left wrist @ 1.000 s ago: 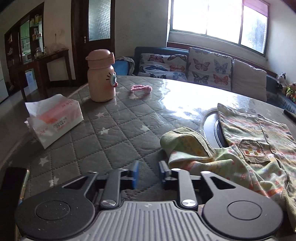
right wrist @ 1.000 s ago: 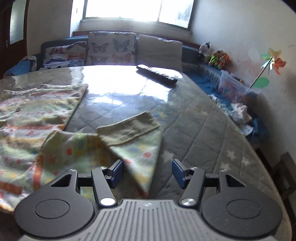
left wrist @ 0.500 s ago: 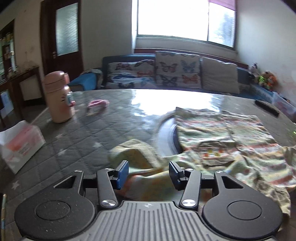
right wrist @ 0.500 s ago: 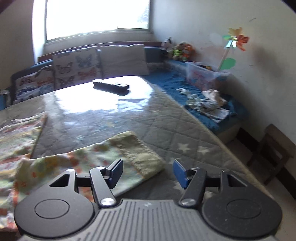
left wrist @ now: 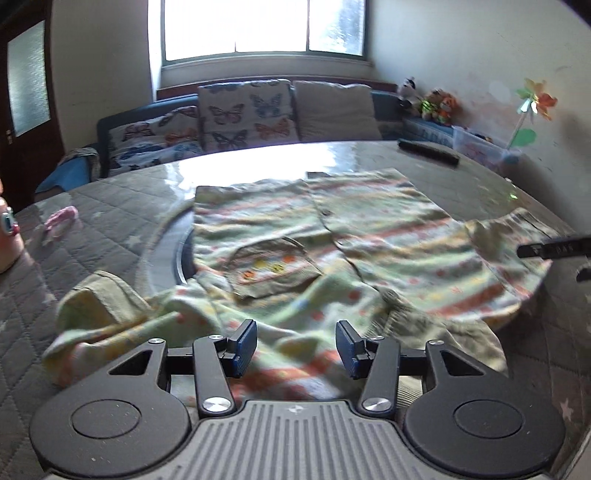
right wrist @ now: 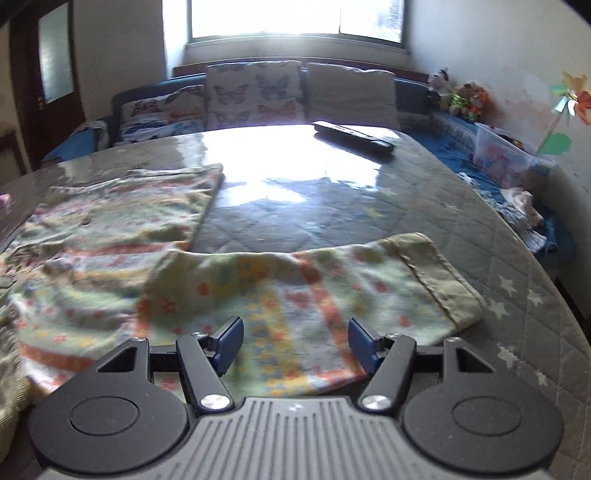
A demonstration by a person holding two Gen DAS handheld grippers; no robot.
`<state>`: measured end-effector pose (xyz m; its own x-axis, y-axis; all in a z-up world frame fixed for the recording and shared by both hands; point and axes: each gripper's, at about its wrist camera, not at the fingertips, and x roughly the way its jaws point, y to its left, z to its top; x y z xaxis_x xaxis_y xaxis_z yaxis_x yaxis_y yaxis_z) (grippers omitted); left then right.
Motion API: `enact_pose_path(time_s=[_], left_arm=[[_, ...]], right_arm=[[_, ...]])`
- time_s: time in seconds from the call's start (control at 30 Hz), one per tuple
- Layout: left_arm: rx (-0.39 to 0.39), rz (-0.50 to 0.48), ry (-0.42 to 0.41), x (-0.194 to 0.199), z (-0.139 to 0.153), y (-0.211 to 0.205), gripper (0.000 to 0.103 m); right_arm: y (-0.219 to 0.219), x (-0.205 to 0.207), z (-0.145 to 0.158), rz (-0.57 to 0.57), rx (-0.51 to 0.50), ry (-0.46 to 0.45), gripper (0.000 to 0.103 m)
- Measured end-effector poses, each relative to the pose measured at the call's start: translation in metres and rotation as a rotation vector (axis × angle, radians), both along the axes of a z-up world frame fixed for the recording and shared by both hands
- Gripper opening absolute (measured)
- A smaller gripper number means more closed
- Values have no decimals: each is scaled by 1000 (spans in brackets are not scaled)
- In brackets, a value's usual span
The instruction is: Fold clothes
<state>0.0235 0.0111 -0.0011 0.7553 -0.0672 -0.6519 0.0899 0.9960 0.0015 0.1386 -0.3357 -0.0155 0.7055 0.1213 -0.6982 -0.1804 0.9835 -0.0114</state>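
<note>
Open quilted table (right wrist: 332, 221) lies ahead of the right tongs (right wrist: 295, 343), beyond the sleeve (right wrist: 314, 288). Only a remote (right wrist: 352, 137) sits far back. Left side: pink bottle (left wrist: 7, 240) and hair tie (left wrist: 61, 218) at the edge.

- Left wrist view: sits just behind the left gripper (left wrist: 295, 345), low over the near edge of the surface (left wrist: 110, 229), facing the window wall. Shirt (left wrist: 332, 236) fills the near centre.
- Right wrist view: sits just behind the right gripper (right wrist: 295, 341), same heading, close above the shirt's (right wrist: 110, 236) right sleeve (right wrist: 332, 280).
- Shared: shirt, remote (left wrist: 428, 152) (right wrist: 352, 137), butterfly cushions (left wrist: 247, 114) (right wrist: 255, 94), window (left wrist: 262, 26) (right wrist: 295, 16).
- Right gripper's (left wrist: 554, 249) dark edge enters the left view at far right.
</note>
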Motion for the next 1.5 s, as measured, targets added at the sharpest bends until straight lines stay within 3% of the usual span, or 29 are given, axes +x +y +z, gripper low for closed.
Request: enact_pose_path(time_s=[0.27, 0.5, 0.8, 1.07, 1.1, 1.17, 1.27, 1.5], left_arm=[[43, -84, 3, -11, -9, -18, 51], [-2, -21, -25, -15, 3, 6, 51], [112, 233, -28, 6, 8, 88, 50], [181, 222, 38, 25, -11, 109, 49], [184, 222, 37, 25, -12, 110, 47], [186, 241, 31, 26, -13, 114, 28], [167, 296, 6, 22, -8, 127, 8], [108, 522, -40, -4, 8, 181, 7]], right_arm=[[79, -16, 19, 282, 23, -20, 70], [147, -22, 17, 465, 28, -25, 71], [167, -25, -4, 516, 25, 27, 77], [167, -21, -6, 507, 35, 41, 80], [167, -20, -6, 507, 35, 41, 81], [168, -20, -6, 508, 34, 42, 81], [168, -19, -6, 509, 32, 44, 81], [169, -19, -5, 509, 26, 42, 81]])
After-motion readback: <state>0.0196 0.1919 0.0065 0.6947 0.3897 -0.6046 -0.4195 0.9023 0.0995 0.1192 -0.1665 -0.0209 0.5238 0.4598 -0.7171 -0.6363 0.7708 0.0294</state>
